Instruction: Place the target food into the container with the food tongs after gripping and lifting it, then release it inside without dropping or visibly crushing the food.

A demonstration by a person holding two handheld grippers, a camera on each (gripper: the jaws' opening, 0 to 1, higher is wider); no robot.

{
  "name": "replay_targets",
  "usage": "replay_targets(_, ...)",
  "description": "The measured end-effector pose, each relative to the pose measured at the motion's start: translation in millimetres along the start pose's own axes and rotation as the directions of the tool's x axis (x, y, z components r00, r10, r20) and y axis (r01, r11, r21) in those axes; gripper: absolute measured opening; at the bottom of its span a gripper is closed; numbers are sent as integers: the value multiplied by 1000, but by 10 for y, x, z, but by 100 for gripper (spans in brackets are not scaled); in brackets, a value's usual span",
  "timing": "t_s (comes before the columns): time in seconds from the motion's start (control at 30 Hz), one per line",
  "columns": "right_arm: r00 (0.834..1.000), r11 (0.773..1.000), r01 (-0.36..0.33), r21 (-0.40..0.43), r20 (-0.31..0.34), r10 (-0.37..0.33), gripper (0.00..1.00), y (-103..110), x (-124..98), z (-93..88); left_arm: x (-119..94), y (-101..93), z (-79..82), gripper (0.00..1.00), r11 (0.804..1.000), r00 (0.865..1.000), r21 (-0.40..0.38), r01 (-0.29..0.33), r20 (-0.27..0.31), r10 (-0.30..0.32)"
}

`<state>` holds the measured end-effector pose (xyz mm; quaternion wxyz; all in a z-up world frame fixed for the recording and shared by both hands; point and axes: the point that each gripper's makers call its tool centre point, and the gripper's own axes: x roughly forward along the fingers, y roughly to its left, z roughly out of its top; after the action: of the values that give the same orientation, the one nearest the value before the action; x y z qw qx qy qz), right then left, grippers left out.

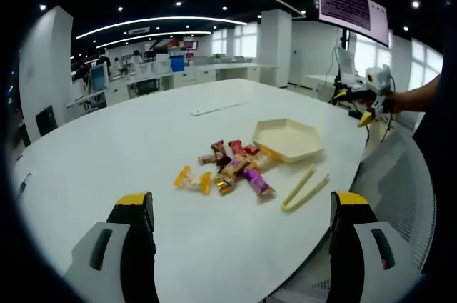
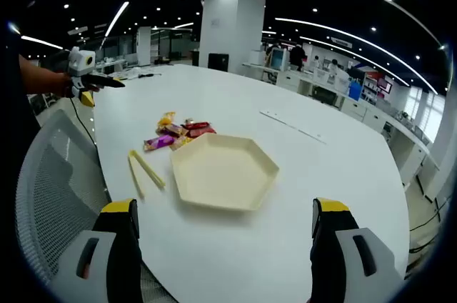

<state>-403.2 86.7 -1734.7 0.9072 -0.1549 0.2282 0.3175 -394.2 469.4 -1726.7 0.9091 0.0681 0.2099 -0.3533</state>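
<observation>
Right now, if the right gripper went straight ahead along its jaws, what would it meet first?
Most likely the hexagonal tray, which lies on the white table directly ahead of the right gripper, between its open jaws. Depth is unclear; the gripper might touch the bare table just short of the tray.

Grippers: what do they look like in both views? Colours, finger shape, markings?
The left gripper has two wide black fingers with yellow tips, on light grey housings with a dark slot each. The right gripper matches: black fingers, yellow tips, grey housings, with a reddish mark in the left slot. No cables visible on either.
</observation>
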Motion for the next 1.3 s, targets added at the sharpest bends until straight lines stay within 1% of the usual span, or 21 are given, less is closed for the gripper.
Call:
replay_targets(0.1, 1000, 1000, -2, -1, 0, 2, 99, 13, 9, 10, -8, 7, 20, 99, 1000, 1000, 9, -2, 16, 2)
replay_targets(0.3, 1000, 1000, -7, -4, 0, 7, 99, 27, 15, 18, -14, 12, 10, 99, 1000, 1000, 5, -1, 16, 1)
replay_targets(0.43, 1000, 1000, -9, -20, 15, 10, 99, 50, 50, 81, -18, -4, -2, 99, 1000, 1000, 12, 0, 14, 0)
replay_targets(0.5, 999, 999, -31, -23, 19, 31, 99, 104, 101, 115, -22, -6, 1, 99, 1000, 1000, 13, -1, 19, 1)
replay_targets(0.6, 998, 997, -56, -48, 18, 57, 99, 190, 169, 166, -38, -25, 8, 99, 1000, 1000, 25, -2, 28, 2)
replay_targets(0.9, 991, 986, -130, -101, 27, 134, 98, 407, 358, 338, -53, -38, -29, 99, 1000, 1000, 19, -2, 18, 2)
replay_targets(0.97, 988, 981, -149, -123, 28, 153, 96, 455, 405, 372, -49, -64, -52, 99, 1000, 1000, 12, 11, 7, -11)
replay_targets(1.03, 985, 975, -164, -153, 24, 170, 94, 480, 452, 397, -39, -75, -72, 99, 1000, 1000, 28, 10, -5, -10)
replay_targets(1.1, 983, 971, -177, -163, 27, 184, 95, 506, 487, 444, -31, -90, -91, 100, 999, 1000, 31, 20, -17, -19)
replay_targets(1.3, 972, 956, -224, -188, 21, 232, 95, 648, 577, 503, -2, -98, -32, 100, 999, 1000, 40, 16, -17, -15)
